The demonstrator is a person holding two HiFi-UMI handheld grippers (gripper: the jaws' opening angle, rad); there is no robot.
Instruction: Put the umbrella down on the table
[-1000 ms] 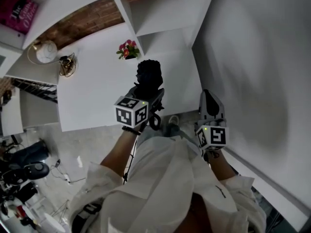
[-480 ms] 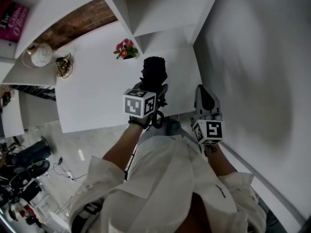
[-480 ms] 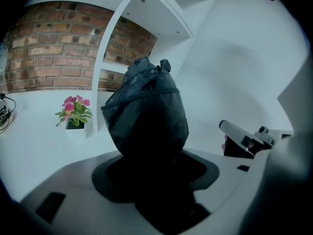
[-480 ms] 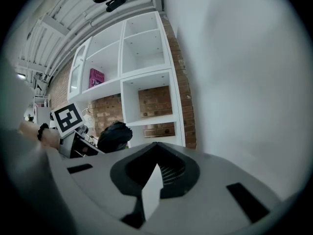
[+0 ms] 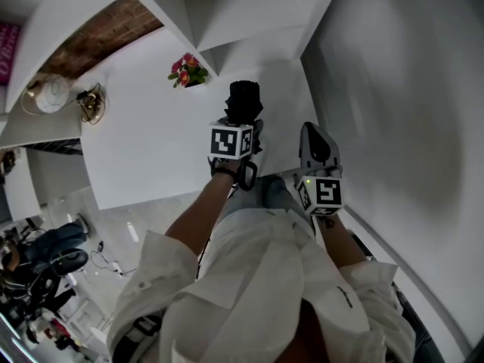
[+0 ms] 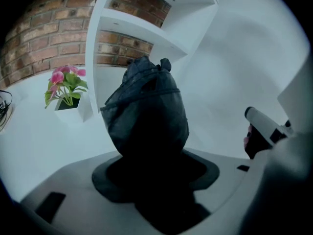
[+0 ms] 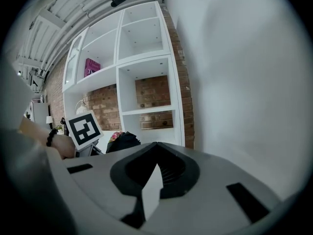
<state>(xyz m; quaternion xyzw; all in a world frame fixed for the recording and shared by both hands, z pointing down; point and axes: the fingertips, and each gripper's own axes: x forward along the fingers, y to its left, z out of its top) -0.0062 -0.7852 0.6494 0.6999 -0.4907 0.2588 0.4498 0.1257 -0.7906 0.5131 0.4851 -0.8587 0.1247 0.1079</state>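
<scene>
Umbrella (image 5: 243,100), folded, was pinched in the left tool (image 5: 243,121) over the white bench (image 5: 151,150). The right tool (image 5: 314,136) was pressed together, empty. Good practice was to lay it flat before spreading the jaws.

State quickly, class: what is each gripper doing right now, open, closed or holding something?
Left gripper: closed on the folded black umbrella.
Right gripper: closed, holding nothing.
</scene>
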